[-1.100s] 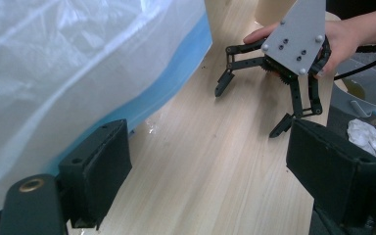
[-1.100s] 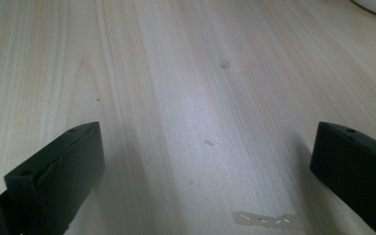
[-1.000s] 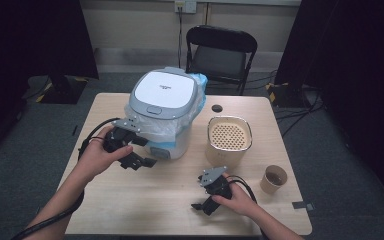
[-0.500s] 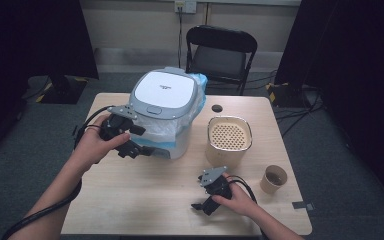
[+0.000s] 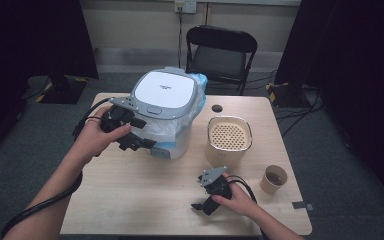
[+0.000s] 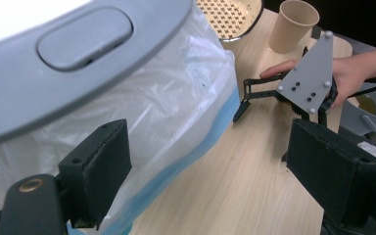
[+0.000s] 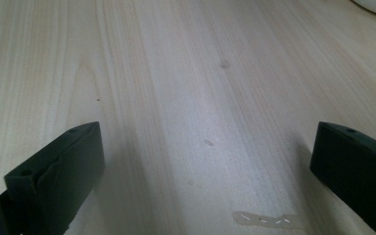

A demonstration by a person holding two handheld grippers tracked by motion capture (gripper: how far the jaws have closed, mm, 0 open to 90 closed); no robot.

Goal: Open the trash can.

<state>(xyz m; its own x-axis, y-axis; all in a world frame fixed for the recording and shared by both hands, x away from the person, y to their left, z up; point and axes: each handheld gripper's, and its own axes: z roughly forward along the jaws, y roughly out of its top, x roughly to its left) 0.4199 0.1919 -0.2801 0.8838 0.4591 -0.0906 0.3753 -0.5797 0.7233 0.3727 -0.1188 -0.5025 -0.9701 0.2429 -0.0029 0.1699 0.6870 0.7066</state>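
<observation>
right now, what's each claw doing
Left claw: open, nothing between its jaws, beside the grey-lidded white bin lined with a clear plastic bag.
Right claw: open, empty, over the light wooden table.

1 bin (image 5: pixel 164 100), 1 cup (image 5: pixel 273 178), 1 strainer (image 5: pixel 229 139)

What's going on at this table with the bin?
A person works at a wooden table with a gripper in each hand. The left gripper is at the front of a lidded bin lined with a plastic bag, its jaws open beside the bag and gripping nothing. The right gripper rests on bare tabletop, jaws open too. A perforated beige container and a paper cup stand untouched.
</observation>
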